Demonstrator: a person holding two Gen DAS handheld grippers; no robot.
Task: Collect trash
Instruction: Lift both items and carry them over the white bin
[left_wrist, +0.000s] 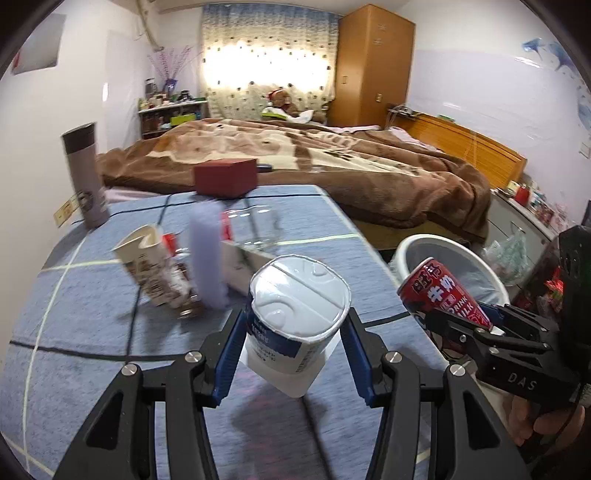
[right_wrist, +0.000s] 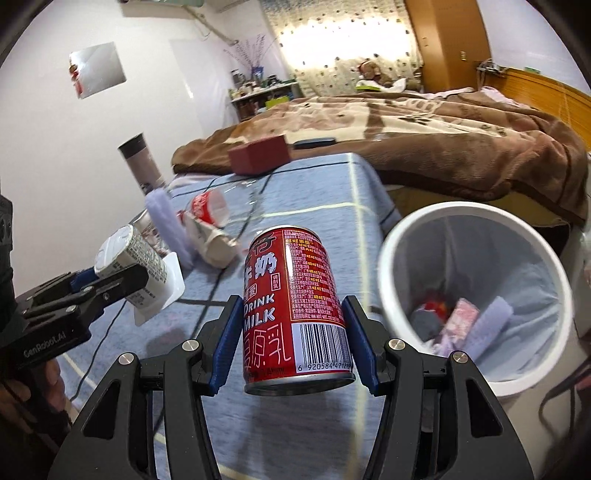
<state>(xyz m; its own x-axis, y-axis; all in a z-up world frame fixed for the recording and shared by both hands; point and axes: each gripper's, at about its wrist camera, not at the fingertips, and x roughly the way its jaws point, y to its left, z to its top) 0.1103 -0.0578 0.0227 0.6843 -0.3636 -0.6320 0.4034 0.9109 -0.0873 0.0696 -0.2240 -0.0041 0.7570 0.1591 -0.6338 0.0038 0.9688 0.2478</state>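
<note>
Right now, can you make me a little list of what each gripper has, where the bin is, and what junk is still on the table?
left hand-held gripper: shut on a white yogurt cup
right hand-held gripper: shut on a red milk can
bin: white, lined, beside the table, some trash already inside
table: blue checked cloth
still on table: crumpled paper cup, purple roll
not trash, probably: flask, red box

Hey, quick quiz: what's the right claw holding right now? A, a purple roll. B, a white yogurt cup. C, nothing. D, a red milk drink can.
D: the right claw has its blue pads pressed on both sides of the red milk drink can, lifted off the table.
</note>
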